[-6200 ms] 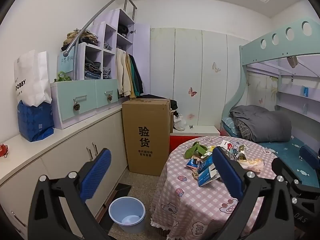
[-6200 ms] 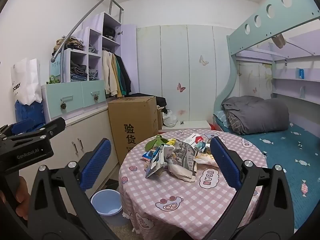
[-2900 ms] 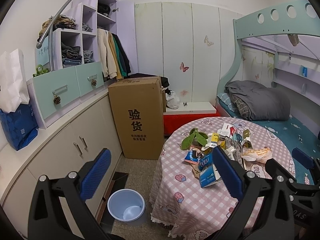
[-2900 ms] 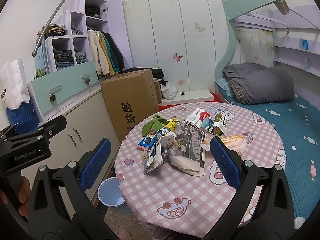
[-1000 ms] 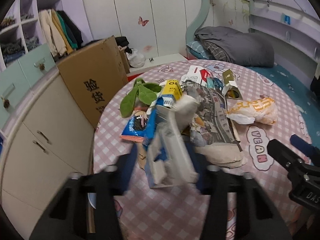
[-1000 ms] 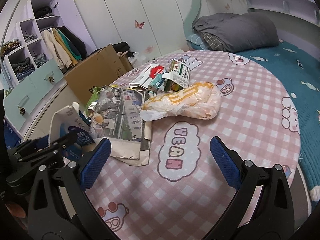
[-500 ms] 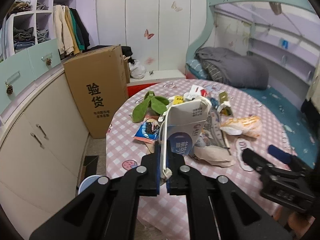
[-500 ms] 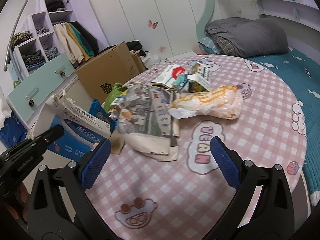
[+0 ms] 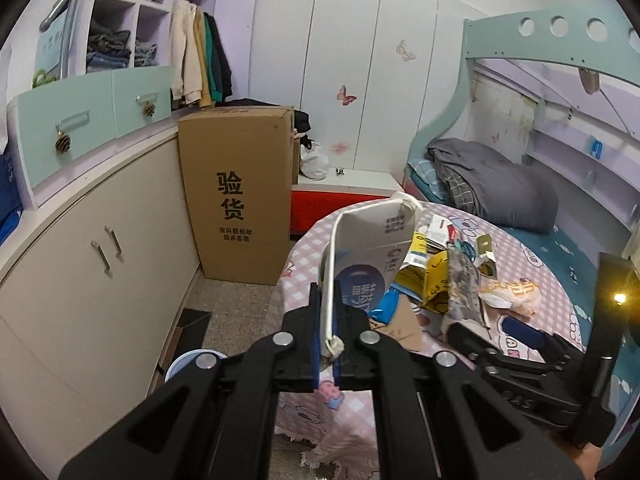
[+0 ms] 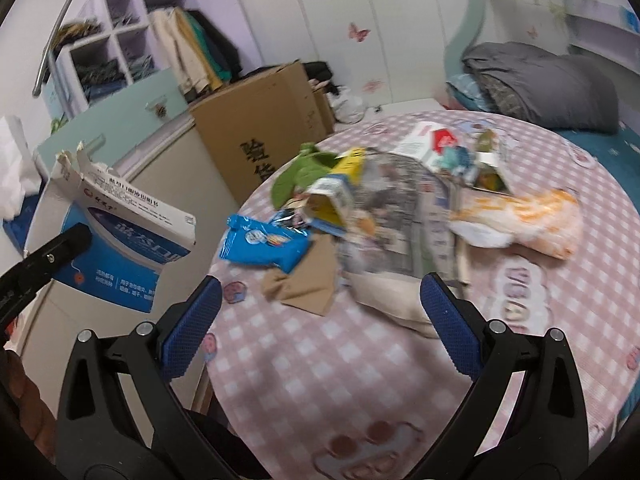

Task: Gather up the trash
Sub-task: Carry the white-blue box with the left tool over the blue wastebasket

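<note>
Left gripper (image 9: 327, 334) is now clamped on the torn white-and-blue box (image 9: 368, 256), lifted off the table (image 10: 320, 364) since a second ago: first piece collected. Right gripper (image 10: 320, 316) hangs open over the table. Bin (image 9: 188, 364) sits on the floor beside the table; wrappers (image 10: 264, 244) and newspaper (image 10: 404, 216) remain on it.

Even, soft indoor light; no hard shadows. Both fisheye views bend straight lines and go black at the corners. The left view is sharp, with a small yellow glare spot (image 9: 619, 298) far right of the gripper. The right view is motion-blurred, worst over the trash (image 10: 400, 208) ahead of its fingers.
</note>
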`<state>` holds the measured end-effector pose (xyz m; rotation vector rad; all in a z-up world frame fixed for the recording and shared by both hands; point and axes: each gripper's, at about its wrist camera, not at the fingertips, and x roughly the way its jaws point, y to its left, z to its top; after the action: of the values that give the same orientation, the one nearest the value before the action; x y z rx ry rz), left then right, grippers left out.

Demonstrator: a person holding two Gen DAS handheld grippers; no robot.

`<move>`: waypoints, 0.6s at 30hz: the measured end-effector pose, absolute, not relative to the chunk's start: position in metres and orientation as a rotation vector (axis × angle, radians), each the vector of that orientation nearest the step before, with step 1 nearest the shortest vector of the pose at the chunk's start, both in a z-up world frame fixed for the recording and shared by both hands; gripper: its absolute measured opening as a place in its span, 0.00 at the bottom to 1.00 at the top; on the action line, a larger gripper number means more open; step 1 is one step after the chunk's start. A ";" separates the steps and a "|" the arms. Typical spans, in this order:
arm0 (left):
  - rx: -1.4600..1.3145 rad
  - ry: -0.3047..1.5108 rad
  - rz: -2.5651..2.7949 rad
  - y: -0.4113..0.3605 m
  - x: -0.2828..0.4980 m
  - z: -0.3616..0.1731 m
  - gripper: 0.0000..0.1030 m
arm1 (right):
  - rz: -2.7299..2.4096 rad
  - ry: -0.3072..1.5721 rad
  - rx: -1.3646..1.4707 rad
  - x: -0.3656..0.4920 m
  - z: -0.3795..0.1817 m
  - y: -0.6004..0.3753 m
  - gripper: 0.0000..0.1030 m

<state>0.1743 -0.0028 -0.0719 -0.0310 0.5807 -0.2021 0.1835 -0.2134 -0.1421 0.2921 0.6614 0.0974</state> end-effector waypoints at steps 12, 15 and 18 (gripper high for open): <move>-0.082 0.656 -0.015 0.058 0.216 -0.107 0.04 | 0.211 0.774 0.095 0.250 -0.161 -0.141 0.94; -0.089 0.684 0.002 0.066 0.228 -0.118 0.04 | 0.207 0.809 0.013 0.267 -0.170 -0.125 0.94; -0.097 0.717 0.011 0.072 0.241 -0.131 0.04 | 0.211 0.847 -0.080 0.282 -0.180 -0.109 0.88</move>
<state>0.2409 0.0720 -0.1311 -0.0972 0.7169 0.0109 0.2816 -0.1086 -0.1803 -0.0803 0.8466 0.2110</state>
